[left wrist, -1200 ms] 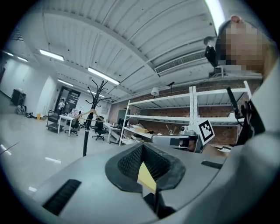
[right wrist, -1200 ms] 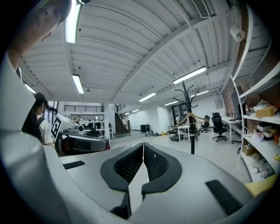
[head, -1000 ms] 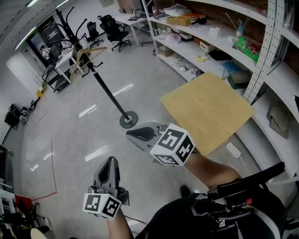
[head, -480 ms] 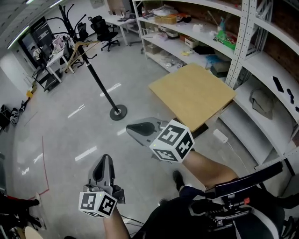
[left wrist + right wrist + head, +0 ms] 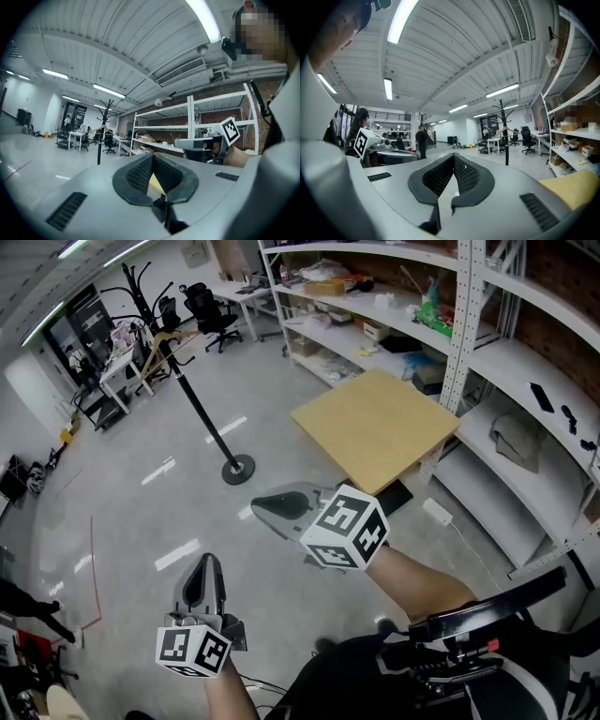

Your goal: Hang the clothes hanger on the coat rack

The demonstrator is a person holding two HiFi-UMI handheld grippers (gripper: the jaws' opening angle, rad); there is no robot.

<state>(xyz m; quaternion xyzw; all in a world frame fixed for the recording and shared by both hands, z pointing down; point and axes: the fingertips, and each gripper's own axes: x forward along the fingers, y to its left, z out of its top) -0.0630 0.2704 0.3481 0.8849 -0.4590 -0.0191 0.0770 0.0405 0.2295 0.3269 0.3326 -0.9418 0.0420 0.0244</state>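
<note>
Wooden and pale, the clothes hanger (image 5: 161, 341) is hanging high on the black coat rack (image 5: 238, 468), which is standing at about 11 o'clock from both grippers, well apart from them across bare grey floor (image 5: 141, 512). A tan square surface (image 5: 375, 423) is sitting at 1 o'clock, just beside white metal shelving (image 5: 459, 324) carrying boxes and clutter too small to name. Office chairs (image 5: 204, 304) and desks are crowding the far end at 12 o'clock. Part of a dark-clothed person (image 5: 33, 604) is showing at 9 o'clock, cut off by the frame edge. The left gripper (image 5: 204, 563) is pressing its jaws together on nothing; the right gripper (image 5: 260, 506) is likewise showing closed, empty jaws. A red line (image 5: 95, 563) is running across the glossy floor.
</note>
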